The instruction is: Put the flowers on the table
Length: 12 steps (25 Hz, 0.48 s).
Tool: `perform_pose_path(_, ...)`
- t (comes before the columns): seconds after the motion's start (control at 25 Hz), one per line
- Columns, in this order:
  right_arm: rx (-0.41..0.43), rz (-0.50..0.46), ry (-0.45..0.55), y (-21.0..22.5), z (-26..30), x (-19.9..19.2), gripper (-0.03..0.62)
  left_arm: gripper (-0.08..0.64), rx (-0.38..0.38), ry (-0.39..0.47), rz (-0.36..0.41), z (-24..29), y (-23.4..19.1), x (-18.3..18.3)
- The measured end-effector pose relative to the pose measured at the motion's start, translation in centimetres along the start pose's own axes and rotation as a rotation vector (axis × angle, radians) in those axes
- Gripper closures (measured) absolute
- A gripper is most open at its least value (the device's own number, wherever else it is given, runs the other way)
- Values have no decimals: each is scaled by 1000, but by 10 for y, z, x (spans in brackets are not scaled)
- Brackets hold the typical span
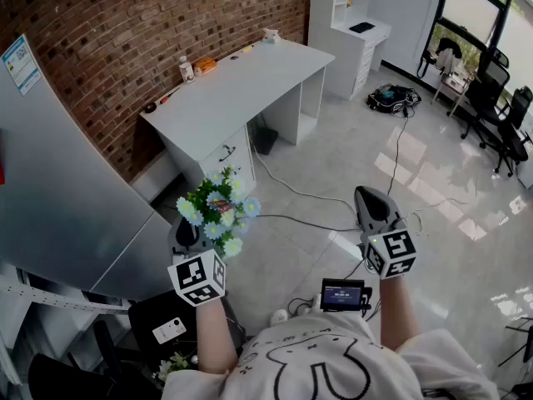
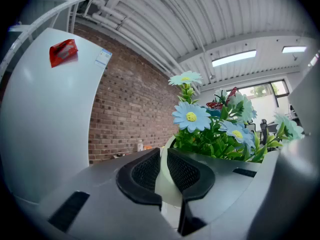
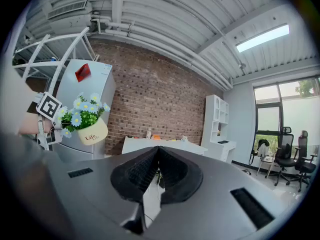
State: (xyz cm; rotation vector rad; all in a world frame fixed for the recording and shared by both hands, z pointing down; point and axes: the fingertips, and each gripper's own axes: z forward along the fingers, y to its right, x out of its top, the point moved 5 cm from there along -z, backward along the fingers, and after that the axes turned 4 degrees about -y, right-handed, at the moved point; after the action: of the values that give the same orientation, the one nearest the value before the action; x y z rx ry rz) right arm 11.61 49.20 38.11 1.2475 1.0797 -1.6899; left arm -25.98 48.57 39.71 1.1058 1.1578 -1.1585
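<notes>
While the left gripper (image 1: 188,237) is clamping the flowers (image 1: 218,209) by the rim of their pot (image 2: 164,184), the right gripper (image 1: 371,198) is hovering closed, empty.

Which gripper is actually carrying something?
The left gripper, clamped on the flower pot by its rim; the right gripper has its jaws together, empty.

Right gripper (image 3: 159,153): jaws closed tip to tip, nothing between them. Upper left: potted flowers (image 3: 85,120), pale blue blooms in a cream pot, raised off any surface and just beside the left gripper (image 3: 49,107), whose marker cube showed. Behind these: grey refrigerator (image 3: 97,91) bearing a red sticker (image 3: 82,72). Centre: brick wall (image 3: 165,96); white table (image 3: 167,145) carrying a small bottle (image 3: 148,133) and an orange item (image 3: 156,136). Right: white shelf unit (image 3: 216,126); office chairs (image 3: 287,159) before a window (image 3: 287,106).
</notes>
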Motion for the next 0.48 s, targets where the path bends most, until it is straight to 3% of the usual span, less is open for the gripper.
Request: perform_pose_path(0.48,-34,20,7,79,1,-8,575,509,20,14,30,34,53,14)
